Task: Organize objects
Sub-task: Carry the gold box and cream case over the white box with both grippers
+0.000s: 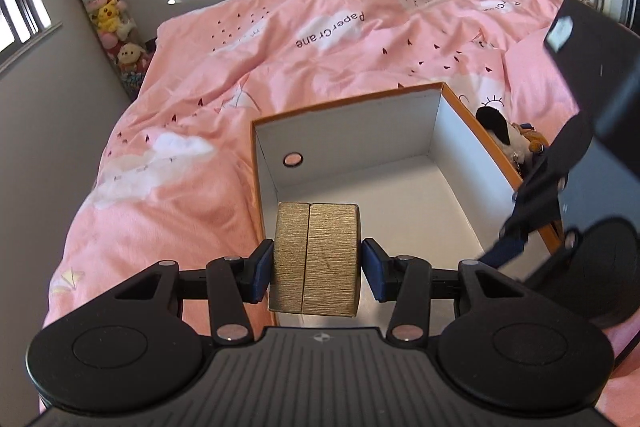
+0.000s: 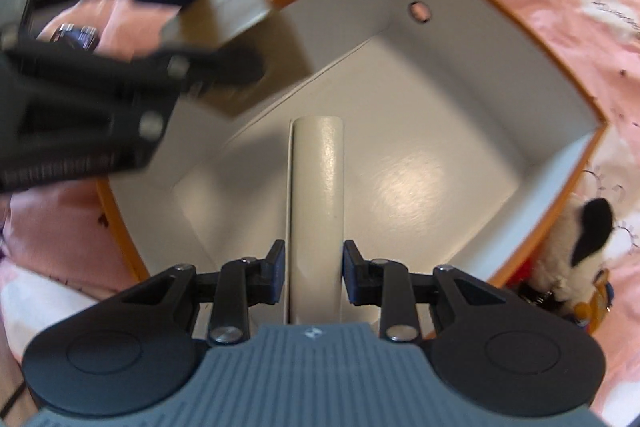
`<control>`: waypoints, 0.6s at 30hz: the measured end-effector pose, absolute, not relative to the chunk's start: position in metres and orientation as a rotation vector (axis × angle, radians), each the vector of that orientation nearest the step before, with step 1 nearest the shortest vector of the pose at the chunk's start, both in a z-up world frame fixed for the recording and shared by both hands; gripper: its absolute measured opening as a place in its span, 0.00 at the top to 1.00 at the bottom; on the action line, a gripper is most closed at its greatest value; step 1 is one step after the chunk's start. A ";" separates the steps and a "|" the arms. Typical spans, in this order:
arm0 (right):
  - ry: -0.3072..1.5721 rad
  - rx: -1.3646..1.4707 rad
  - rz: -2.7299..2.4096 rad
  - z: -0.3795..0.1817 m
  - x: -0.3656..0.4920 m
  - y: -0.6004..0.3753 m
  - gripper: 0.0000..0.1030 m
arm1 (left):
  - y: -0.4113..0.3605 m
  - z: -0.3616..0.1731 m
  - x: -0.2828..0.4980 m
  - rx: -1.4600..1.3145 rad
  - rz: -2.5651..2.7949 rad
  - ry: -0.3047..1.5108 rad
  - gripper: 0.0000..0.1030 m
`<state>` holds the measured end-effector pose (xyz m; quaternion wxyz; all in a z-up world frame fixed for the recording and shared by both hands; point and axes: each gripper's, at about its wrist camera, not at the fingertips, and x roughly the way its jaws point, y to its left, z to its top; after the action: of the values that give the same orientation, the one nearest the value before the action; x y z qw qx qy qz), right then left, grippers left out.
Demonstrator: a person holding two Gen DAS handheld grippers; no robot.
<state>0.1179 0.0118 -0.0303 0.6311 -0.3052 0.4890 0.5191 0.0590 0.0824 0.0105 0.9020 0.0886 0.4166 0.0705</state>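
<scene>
An open cardboard box [image 1: 348, 107], orange outside and white inside, lies on the pink bed; it also shows in the right wrist view [image 2: 520, 39]. My left gripper [image 1: 316, 263] is shut on a gold textured box [image 1: 314, 259] and holds it over the near left edge of the cardboard box. My right gripper [image 2: 314, 273] is shut on a slim cream white box [image 2: 318, 203] and holds it above the inside of the cardboard box. The left gripper with the gold box [image 2: 236, 7] appears blurred at the upper left of the right wrist view.
A black and white plush toy [image 2: 576, 247] lies beside the cardboard box's right side, also in the left wrist view [image 1: 502, 131]. A dark round object [image 2: 76, 35] lies on the pink duvet [image 1: 280, 39]. A tall tube of plush toys [image 1: 104, 11] stands by the wall.
</scene>
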 end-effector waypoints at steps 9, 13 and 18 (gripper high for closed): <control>1.205 -0.852 1.357 -0.055 0.115 0.029 0.70 | 0.090 0.005 0.069 0.182 0.094 0.892 0.48; 1.217 -0.910 1.377 -0.062 0.116 0.037 0.70 | 0.089 -0.002 0.070 0.190 0.070 0.913 0.48; 1.222 -0.935 1.387 -0.067 0.121 0.040 0.68 | 0.088 -0.008 0.070 0.195 0.061 0.933 0.48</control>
<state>0.1212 0.0401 -0.0671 0.5097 -0.3884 0.5076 0.5759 0.0705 0.0883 -0.0080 0.8882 0.0940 0.4488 0.0294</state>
